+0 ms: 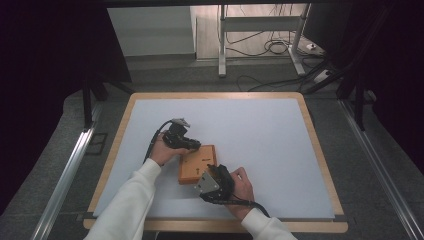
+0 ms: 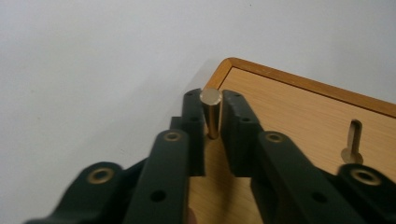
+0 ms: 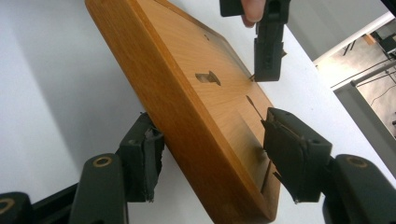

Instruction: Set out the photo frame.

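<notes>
- One wooden block (image 1: 197, 164), orange-brown with a rounded rim, lies flat on the pale table (image 1: 260, 135), left of the middle and toward the person's edge.
- One brass pin (image 2: 211, 112) stands upright in the block near a rounded corner; the left gripper view also shows a keyhole-shaped slot (image 2: 353, 140) cut into the top face, farther along.
- The left gripper (image 2: 212, 116) comes down over that corner with one jaw on each side of the pin. The left-hand pad looks to touch it, while a thin gap shows on the other side, so I judge the jaws slightly apart and not clamping, placed as if to pull the pin or to have just seated it.
- The right gripper (image 3: 210, 154) straddles the block's near edge, one pad at the underside edge and the other over the top face. Both pads sit close, but a small gap shows on the top side, so the jaws are open around the block; this looks meant to steady it while the other hand works the pin.
- In the high view the two hands (image 1: 162, 150) meet at the block from opposite ends.
- Count: one block, one pin, one slot clearly seen, two grippers.
</notes>
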`<state>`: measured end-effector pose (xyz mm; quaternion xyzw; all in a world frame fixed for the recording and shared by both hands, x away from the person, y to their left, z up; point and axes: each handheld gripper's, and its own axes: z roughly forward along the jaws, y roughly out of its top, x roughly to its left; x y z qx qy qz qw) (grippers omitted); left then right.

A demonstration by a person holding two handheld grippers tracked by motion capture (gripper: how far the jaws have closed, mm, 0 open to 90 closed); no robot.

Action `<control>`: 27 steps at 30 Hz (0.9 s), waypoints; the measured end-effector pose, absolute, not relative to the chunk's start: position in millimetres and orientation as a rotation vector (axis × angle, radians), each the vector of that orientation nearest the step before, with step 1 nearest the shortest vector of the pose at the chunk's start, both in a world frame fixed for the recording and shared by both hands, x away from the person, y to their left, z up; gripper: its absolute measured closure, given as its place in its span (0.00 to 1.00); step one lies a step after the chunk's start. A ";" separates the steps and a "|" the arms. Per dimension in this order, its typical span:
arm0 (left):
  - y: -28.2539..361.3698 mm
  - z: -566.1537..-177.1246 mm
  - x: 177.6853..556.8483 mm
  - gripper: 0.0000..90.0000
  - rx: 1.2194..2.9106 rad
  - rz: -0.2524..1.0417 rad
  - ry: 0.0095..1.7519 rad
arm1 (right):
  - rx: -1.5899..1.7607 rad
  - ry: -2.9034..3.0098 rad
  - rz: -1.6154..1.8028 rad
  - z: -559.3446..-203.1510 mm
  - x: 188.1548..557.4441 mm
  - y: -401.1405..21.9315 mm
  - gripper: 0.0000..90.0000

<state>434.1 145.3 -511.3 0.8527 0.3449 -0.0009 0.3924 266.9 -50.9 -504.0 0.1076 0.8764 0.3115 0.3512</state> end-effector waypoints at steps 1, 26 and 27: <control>147.2 -510.4 434.0 0.79 2.149 0.004 0.891 | 0.284 2.264 0.814 -502.8 267.5 -51.5 0.44; 215.0 -505.5 364.9 0.39 2.082 0.206 0.974 | 0.299 2.273 0.820 -498.0 270.8 -54.2 0.45; 216.9 -505.8 363.4 0.39 2.086 0.209 0.969 | 0.300 2.274 0.821 -498.1 270.8 -54.3 0.45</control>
